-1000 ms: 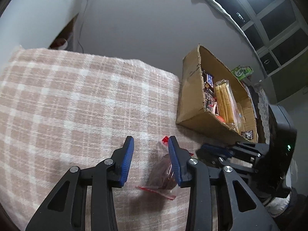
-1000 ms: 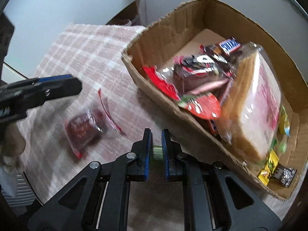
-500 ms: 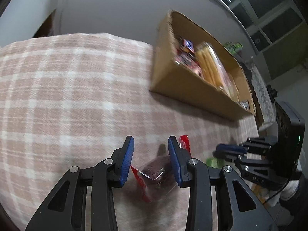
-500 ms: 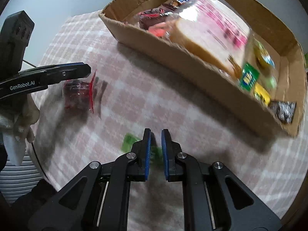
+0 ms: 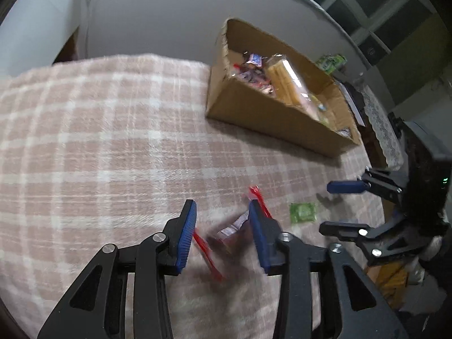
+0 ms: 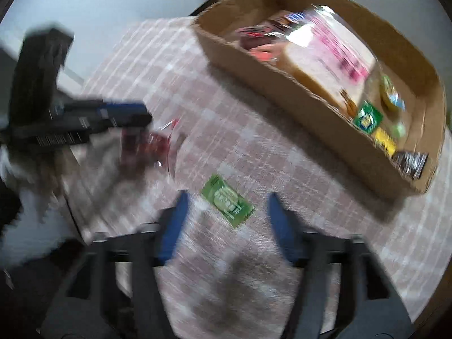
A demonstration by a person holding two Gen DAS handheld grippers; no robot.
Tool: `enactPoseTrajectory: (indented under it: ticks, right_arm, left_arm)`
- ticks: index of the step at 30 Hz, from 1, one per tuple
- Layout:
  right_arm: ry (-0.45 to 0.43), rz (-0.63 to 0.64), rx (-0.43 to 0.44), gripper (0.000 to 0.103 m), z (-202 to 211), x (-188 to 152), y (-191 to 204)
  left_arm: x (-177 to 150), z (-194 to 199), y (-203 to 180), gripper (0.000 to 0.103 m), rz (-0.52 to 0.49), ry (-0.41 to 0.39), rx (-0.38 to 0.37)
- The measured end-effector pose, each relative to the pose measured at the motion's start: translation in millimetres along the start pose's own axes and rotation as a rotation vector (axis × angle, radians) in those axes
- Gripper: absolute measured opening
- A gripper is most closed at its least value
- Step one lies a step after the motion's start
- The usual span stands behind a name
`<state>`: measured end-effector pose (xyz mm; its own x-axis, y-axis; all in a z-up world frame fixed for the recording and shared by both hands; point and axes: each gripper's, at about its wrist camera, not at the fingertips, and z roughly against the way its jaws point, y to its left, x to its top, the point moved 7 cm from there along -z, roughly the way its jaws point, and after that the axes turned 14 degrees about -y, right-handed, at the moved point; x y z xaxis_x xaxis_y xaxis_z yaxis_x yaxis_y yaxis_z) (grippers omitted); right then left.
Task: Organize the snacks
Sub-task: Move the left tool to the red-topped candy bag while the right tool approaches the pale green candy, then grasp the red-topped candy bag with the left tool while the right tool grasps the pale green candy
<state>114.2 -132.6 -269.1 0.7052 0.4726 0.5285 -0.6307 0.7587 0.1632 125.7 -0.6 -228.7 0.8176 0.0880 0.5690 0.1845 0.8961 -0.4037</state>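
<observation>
The left tongs (image 5: 221, 233) reach low over the checked cloth (image 5: 99, 141) on the worktop, fingers spread, with a red-edged clear packet (image 5: 234, 231) lying between them; it is blurred, and whether either pad touches it cannot be told. The right tongs (image 6: 226, 223) are also released, fingers wide apart, angled down over the cloth with a green sachet (image 6: 227, 200) flat on the cloth between the tips and touching neither. In the left view the sachet (image 5: 303, 212) lies just right of the packet, and the right tongs (image 5: 341, 209) come in from the worktop's right side, near the left pair. In the right view the left tongs (image 6: 124, 114) sit over the packet (image 6: 152, 148) near the worktop's left edge. A cardboard box (image 5: 268, 118) stands toward the far right corner, well apart from both snacks, holding a bag of sliced bread (image 6: 327, 62) and small wrapped sweets. Bare cloth lies between the snacks and the box's near wall, and a broad stretch runs toward the far left corner. The worktop's near edge sits close behind both tongs.
</observation>
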Motion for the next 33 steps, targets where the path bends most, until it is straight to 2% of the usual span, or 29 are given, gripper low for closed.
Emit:
enactPoseTrajectory:
  ticks: [4,7,10,14,17,19,21,23,26,28,30,33]
  right_arm:
    - [0.019,0.08,-0.021,0.068,-1.6,-5.4,3.1]
    - [0.017,0.102,-0.024,0.068,-4.6,-4.2,6.1]
    - [0.019,0.124,-0.024,0.068,-6.5,-3.0,9.3]
    - [0.038,0.164,-0.029,0.068,-19.9,-1.8,17.5]
    - [0.05,0.199,-0.036,0.067,-28.0,-1.7,23.1]
    - [0.063,0.217,-0.051,0.062,-33.3,-3.3,25.1]
    - [0.08,0.222,-0.073,0.049,-39.9,-5.0,24.0]
    - [0.078,0.21,-0.074,0.046,-42.5,-5.3,23.0]
    - [0.064,0.179,-0.085,0.045,-42.8,-3.0,20.4]
    - [0.055,0.15,-0.106,0.04,-44.0,0.5,17.7]
    - [0.04,0.086,-0.128,0.03,-43.9,5.0,10.4]
    - [0.016,-0.012,-0.131,0.024,-43.8,10.1,0.0]
  left_arm:
    - [-9.1,6.2,-21.6,0.052,-0.203,0.067,0.001]
    - [-16.2,-2.4,-29.3,0.052,-0.343,0.119,0.039]
    - [-17.6,-9.7,-39.6,0.052,-0.436,0.14,0.04]
    - [-19.7,-27.6,-42.8,0.052,-0.497,0.18,0.048]
    - [-19.3,-34.4,-42.9,0.052,-0.48,0.175,0.047]
    - [-14.7,-37.9,-39.1,0.052,-0.432,0.165,0.056]
    - [-10.8,-37.2,-32.3,0.052,-0.368,0.153,0.066]
    - [-9.2,-34.4,-29.3,0.052,-0.329,0.141,0.076]
    - [-9.0,-30.6,-21.1,0.051,-0.261,0.114,0.094]
    - [-8.9,-28.7,-15.9,0.049,-0.206,0.095,0.105]
    - [-9.0,-25.0,-11.4,0.045,-0.161,0.076,0.111]
    - [-11.5,-20.2,-9.2,0.04,-0.13,0.063,0.115]
